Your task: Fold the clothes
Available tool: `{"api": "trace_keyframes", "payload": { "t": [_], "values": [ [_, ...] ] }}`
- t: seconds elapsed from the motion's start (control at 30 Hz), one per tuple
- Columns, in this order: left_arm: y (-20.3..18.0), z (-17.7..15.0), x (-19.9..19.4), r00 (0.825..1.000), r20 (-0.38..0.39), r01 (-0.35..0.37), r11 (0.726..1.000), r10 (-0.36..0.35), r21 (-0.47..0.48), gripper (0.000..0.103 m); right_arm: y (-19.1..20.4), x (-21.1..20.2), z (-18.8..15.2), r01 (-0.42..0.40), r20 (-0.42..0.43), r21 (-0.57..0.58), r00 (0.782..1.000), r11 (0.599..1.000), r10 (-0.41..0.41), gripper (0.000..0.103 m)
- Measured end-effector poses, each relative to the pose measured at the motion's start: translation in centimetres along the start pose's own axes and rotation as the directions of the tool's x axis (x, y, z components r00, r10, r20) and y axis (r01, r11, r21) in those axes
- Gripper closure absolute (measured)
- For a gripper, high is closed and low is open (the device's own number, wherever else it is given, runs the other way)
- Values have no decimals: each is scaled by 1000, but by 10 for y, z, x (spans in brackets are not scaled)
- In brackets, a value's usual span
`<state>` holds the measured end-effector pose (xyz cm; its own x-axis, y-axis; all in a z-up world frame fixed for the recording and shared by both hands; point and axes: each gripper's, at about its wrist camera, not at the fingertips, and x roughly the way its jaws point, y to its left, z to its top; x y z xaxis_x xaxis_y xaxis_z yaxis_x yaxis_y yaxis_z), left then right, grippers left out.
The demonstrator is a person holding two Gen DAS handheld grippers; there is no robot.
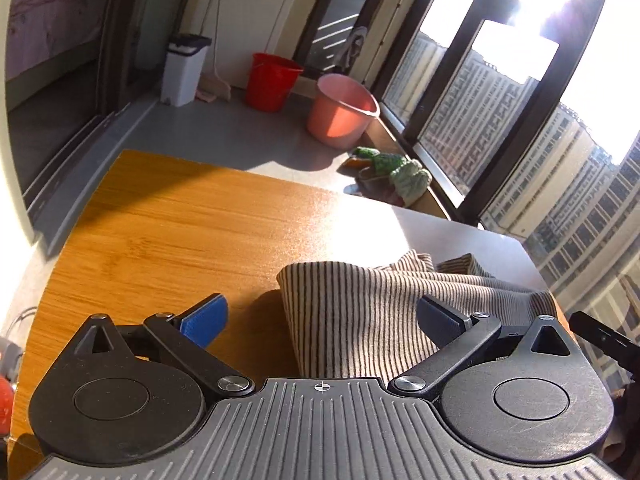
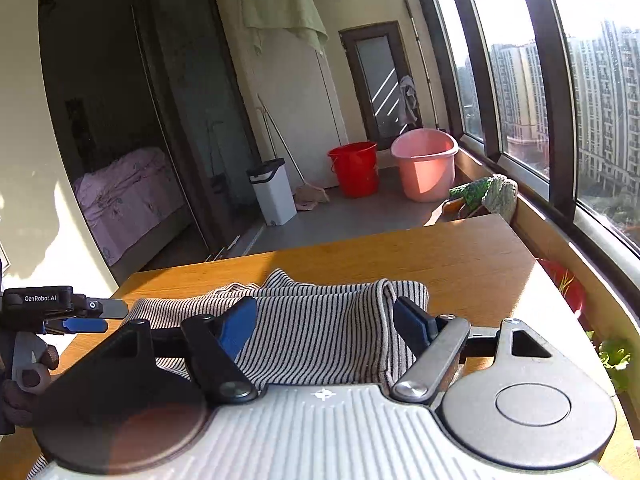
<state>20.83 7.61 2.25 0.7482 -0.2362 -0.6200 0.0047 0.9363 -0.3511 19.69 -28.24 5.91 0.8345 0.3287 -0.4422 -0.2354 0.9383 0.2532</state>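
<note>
One piece of writing can be read: "GenRobot.AI", in small white letters on the black body of the left gripper (image 2: 86,317), seen at the left edge of the right wrist view. Both grippers' grey ribbed housings carry a small white crosshair mark at their front edge, without letters. No other labels, numbers or brand names are legible in either view.

One striped garment (image 2: 320,332), one table (image 1: 160,232), two buckets — red (image 2: 355,168), pink (image 2: 425,164) — one white bin (image 2: 272,190).

Striped knit cloth (image 2: 320,328), sheeny wood-grain table (image 1: 160,232)
</note>
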Motion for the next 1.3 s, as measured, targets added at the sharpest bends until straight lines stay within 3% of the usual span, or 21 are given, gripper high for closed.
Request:
{"api": "trace_keyframes", "payload": {
  "t": [0.13,0.3,0.4,0.53,0.57,0.6,0.63,0.67,0.73,0.77,0.9,1.03,1.17,1.3],
  "values": [
    [1,-3,13,999,-39,7,1000,-8,-15,0,-21,24,13,36,-83,30,996,999,-33,26],
    [1,-3,21,999,-30,29,1000,-29,-3,0,-31,59,10,40,-155,59,987,997,-31,26],
    [0,-1,25,997,-39,68,998,-68,5,0,-35,74,6,4,-186,107,982,994,16,26],
    [-9,0,36,996,-33,88,994,-87,62,2,-23,87,6,-52,-208,53,976,997,62,23],
    [-12,1,39,997,-28,76,994,-74,85,4,-20,91,7,-61,-213,33,975,998,67,29],
    [-15,2,43,998,-21,63,992,-61,107,12,-18,95,9,-62,-218,17,974,998,64,37],
    [-17,4,46,998,-20,56,992,-54,115,19,-17,99,11,-64,-223,16,973,998,66,56],
    [-17,8,49,998,-25,55,992,-53,109,32,-17,102,16,-73,-227,30,971,997,78,68],
    [-17,17,53,998,-29,54,994,-52,93,60,-14,104,27,-83,-218,44,972,996,90,74],
    [-17,22,52,998,-20,55,995,-54,88,63,-12,103,33,-84,-204,35,975,996,90,76],
    [-35,30,17,994,63,79,985,-89,151,67,7,60,55,-164,-98,-35,982,986,160,78],
    [-46,17,-40,976,138,139,970,-168,200,68,20,-9,46,-223,-21,-118,975,968,222,78],
    [-37,-25,-92,960,155,197,956,-233,216,67,21,-67,12,-224,-30,-177,974,958,223,78],
    [-30,-75,-120,963,111,215,947,-247,238,65,26,-106,-31,-191,-97,-256,980,948,172,78]
  ]
}}
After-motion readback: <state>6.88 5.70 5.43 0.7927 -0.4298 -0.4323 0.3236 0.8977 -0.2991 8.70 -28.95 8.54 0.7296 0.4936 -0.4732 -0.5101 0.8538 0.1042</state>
